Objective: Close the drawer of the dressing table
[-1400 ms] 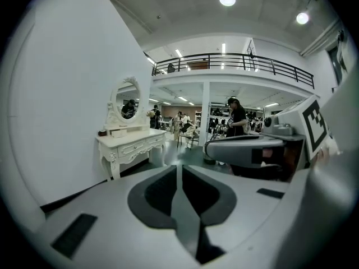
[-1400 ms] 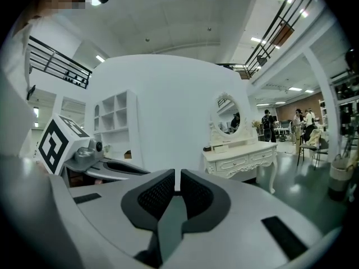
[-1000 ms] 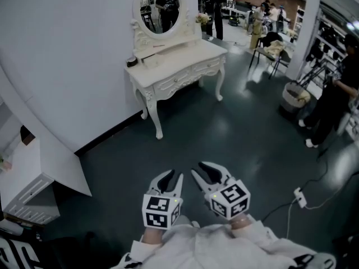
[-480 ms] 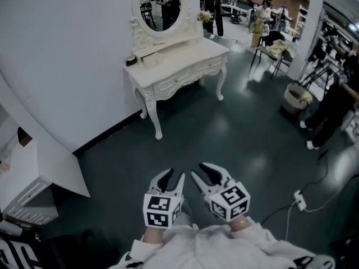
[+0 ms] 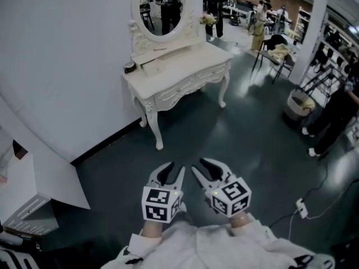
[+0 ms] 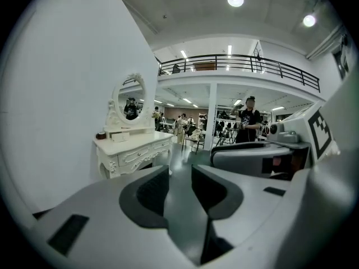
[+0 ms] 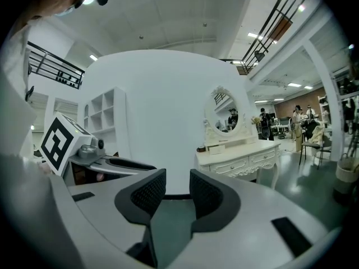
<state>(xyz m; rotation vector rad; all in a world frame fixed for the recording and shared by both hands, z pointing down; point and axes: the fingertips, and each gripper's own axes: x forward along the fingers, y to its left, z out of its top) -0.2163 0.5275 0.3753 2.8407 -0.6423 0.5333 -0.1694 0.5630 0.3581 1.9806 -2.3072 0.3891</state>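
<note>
The white dressing table [image 5: 188,56] is standing against the white wall [image 5: 67,55] in the upper middle of the head view, well apart from both grippers. Its drawer fronts [image 5: 193,78] are facing the dark floor [image 5: 224,133], and from here I cannot tell whether any drawer is sticking out. An oval mirror [image 5: 162,7] is rising from the top, with 1 small dark jar [image 5: 129,67] and 1 white box [image 5: 152,65] sitting below it. The left gripper [image 5: 173,170] and right gripper [image 5: 199,167] are hovering side by side over the floor, pointing toward the table. Both pairs of jaws have just been opening and are standing apart with nothing between them. A person in dark clothes [image 5: 336,111] is standing at the right edge.
</note>
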